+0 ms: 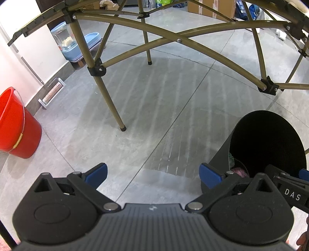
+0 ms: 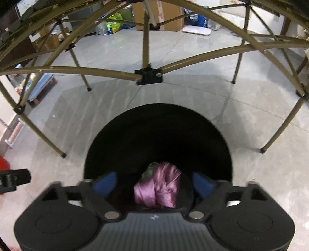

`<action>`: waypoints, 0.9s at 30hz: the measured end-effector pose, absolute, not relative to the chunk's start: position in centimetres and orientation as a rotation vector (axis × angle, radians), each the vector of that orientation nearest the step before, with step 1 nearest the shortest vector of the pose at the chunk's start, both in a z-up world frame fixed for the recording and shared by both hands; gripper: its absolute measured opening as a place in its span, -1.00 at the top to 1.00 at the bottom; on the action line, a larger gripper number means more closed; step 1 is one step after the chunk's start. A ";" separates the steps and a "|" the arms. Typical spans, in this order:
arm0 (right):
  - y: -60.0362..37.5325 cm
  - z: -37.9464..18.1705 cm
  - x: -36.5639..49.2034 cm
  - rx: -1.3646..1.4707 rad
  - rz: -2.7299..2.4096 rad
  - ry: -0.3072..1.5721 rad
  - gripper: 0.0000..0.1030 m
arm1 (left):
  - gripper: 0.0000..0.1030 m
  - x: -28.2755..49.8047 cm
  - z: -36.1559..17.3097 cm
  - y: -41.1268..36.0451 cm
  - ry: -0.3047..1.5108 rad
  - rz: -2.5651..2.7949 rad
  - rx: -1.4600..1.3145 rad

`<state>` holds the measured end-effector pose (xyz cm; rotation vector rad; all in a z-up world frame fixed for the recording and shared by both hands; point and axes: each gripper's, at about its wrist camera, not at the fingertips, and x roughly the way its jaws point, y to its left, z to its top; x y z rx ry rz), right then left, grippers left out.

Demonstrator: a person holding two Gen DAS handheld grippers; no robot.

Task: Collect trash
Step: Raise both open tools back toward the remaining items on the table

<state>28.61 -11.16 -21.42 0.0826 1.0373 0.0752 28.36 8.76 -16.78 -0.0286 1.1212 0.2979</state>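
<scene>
A black round bin (image 2: 123, 131) stands on the grey floor, directly under my right gripper (image 2: 154, 183). That gripper is open over the bin's mouth, its blue fingers wide apart and touching nothing. Between them, free inside the bin, is a shiny purple wrapper (image 2: 160, 187), blurred, with a bit of clear green trash (image 2: 150, 168) behind it. In the left wrist view the same bin (image 1: 222, 154) sits at the lower right. My left gripper (image 1: 152, 173) hangs open above bare floor to the left of the bin, holding nothing.
A folding table's olive metal legs and cross braces (image 1: 108, 90) arch over the floor ahead of both grippers. A red bucket (image 1: 17, 127) stands at the left by the wall. Cardboard boxes (image 2: 164, 17) and bags line the far side of the room.
</scene>
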 end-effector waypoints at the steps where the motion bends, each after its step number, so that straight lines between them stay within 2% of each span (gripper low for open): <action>1: -11.2 -21.4 28.6 0.084 0.075 1.039 -0.80 | -1.00 28.3 -16.7 8.7 1.120 0.296 -0.029; 15: -11.7 -21.0 28.6 0.091 0.057 1.035 -0.86 | -1.00 28.2 -16.6 8.4 1.108 0.281 -0.043; 27: -12.7 -17.6 27.5 0.102 0.066 0.936 -0.86 | -1.00 27.2 -13.0 7.3 0.989 0.250 -0.080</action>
